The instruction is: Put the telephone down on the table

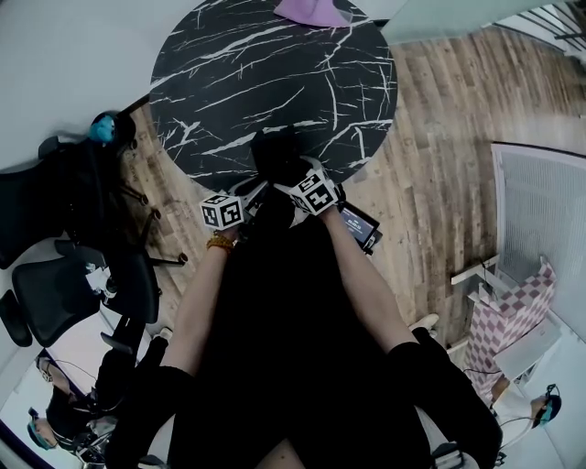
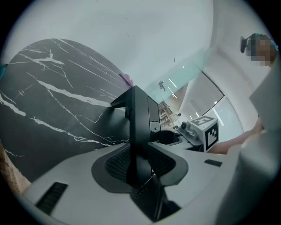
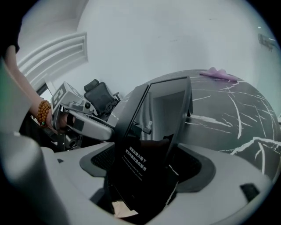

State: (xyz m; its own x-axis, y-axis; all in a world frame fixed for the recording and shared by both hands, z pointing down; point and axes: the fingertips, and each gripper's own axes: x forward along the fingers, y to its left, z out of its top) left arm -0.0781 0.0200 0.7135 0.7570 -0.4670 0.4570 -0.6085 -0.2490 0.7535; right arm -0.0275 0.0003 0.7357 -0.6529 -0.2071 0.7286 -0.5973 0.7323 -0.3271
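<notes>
Black telephone (image 2: 140, 118) is pinched edge-on by the left gripper (image 2: 139, 162) and held upright at the marble table's (image 1: 275, 73) near edge. It is straddled, apparently unpressed, by the widely spread right gripper (image 3: 149, 166).

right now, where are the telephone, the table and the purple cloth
telephone (image 3: 160, 118): right gripper view, on its front face.
table (image 1: 275, 82): head view, on the bare marble top.
purple cloth (image 1: 313, 11): head view, on the cloth's middle.

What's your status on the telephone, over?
Left gripper shut on telephone. Right gripper open around it. Only a purple cloth far across table, not blocking.
</notes>
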